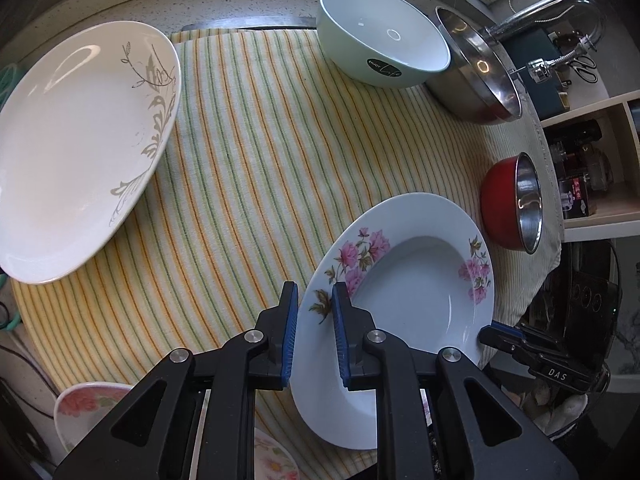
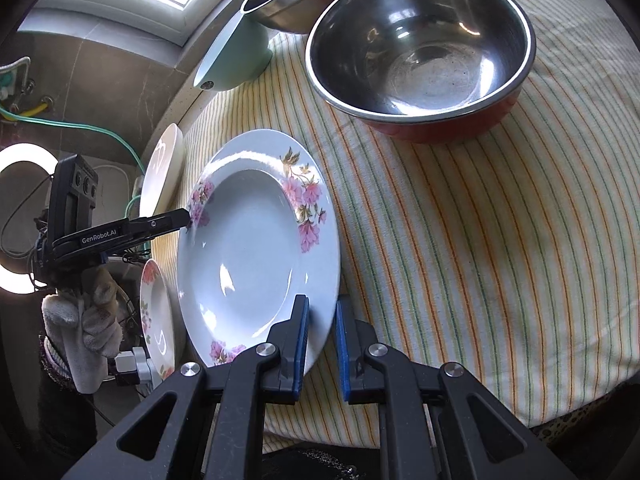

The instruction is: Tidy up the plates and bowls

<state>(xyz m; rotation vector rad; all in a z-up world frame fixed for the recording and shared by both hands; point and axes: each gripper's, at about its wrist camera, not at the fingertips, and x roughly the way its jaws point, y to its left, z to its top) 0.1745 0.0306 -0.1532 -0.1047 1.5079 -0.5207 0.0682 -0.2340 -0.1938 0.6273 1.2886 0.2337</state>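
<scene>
Both tongs are pinching the flowered deep plate by opposite edges: the left tongs are gripping its near rim, narrow, and the right tongs are clamping the far rim, narrow too. The plate is hanging tilted between them above the striped cloth on the worktop, neither hand nearer, with the large white plate lying well off to the left.

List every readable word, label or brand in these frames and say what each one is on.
"ENJOY Life": dark round sticker on the pale green bowl; "Life" is script, partly guessed.
"DAS": body of the right gripper.
"GenRobot.AI": arm of the left gripper.
Packaging on the shelf and top edge: too small to read.
</scene>
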